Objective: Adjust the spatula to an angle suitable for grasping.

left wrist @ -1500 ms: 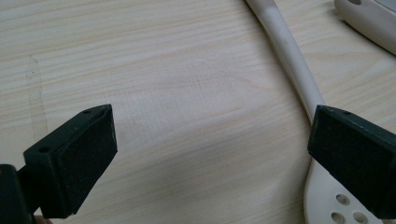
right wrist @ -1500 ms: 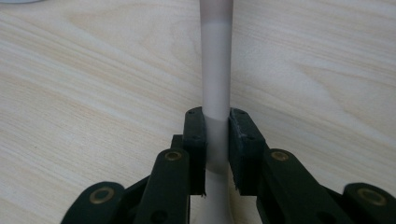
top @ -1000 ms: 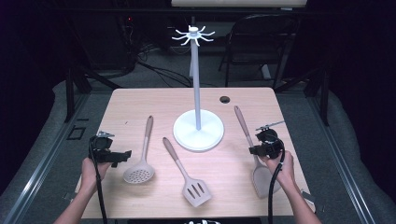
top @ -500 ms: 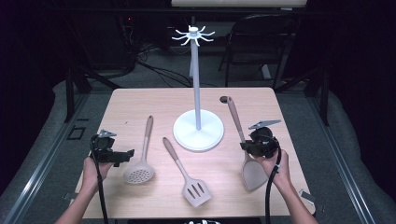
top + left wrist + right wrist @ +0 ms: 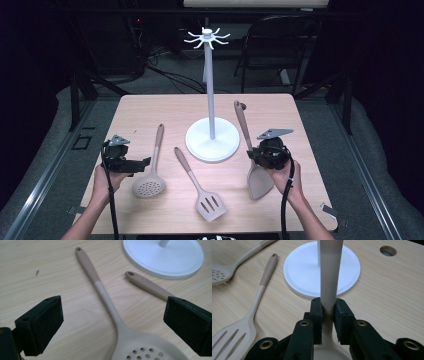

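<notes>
The right claw (image 5: 328,312) is pinching the neck of a solid spatula (image 5: 329,272), its two black pads pressed against either side of the handle just above the blade. In the high view that claw (image 5: 260,156) sits at the lower right of the frame, with the spatula's handle (image 5: 242,122) slanting up toward the middle and its blade (image 5: 260,181) hanging toward the table near the person's hand. Gripping low on the neck leaves the long handle and the hole at its tip free, which would suit hooking it onto the white stand (image 5: 212,142) at the centre of the frame; the hooks (image 5: 207,38) sit at the top of its pole, well above the spatula's tip.

The left claw (image 5: 112,320) is spread wide and holds nothing. In its own view the skimmer (image 5: 107,302) runs up between the two pads, its perforated bowl at the bottom edge, apart from both pads. That placement looks like a line-up for a grab on the handle. In the high view this claw (image 5: 136,164) is at the lower left, just beside the skimmer (image 5: 152,170).

A slotted turner (image 5: 200,187) lies untouched on the table (image 5: 150,107) between the two claws, at the lower middle.
</notes>
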Demonstrator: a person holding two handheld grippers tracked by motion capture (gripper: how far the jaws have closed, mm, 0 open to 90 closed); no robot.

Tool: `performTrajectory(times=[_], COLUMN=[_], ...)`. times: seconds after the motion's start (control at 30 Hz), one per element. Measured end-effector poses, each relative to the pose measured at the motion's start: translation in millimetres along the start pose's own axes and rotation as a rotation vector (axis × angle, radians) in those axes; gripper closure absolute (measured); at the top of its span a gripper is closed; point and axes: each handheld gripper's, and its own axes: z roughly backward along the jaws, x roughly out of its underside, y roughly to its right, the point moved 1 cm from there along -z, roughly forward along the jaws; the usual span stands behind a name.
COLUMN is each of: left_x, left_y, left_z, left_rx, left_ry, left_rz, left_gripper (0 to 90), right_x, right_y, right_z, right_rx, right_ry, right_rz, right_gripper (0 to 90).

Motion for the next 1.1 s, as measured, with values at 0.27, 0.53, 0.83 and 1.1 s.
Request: performTrajectory(times=[0.27,0.53,0.83,1.1], left_x=[-17.8,-32.1,-58.5,-80.3], left_y=[26.8,56.1,84.7,107.0], left_z=[3.6,4.0,-7.3,-13.9], left_rx=[0.064,0.137,0.215,0.251], left_ry=[0.046,0.086,0.121,0.148], left_rz=[-0.05,-0.062,-0.076,-0.101], left_gripper=[2.7,1.7,0.6,2.2], right_x=[-4.2,-8.1,-10.5,-12.7], right_y=[-13.5,-22.6,-30.5,-34.8], right_z=[-4.9,-8.8,-12.2,-12.9], right_rx=[-0.014,-0.019,-0.023,-0.023], right_ry=[0.009,0.018,0.037,0.044], right_rz=[0.046,0.075,0.089,0.104], right_gripper=[78.2,78.2,78.2,78.3])
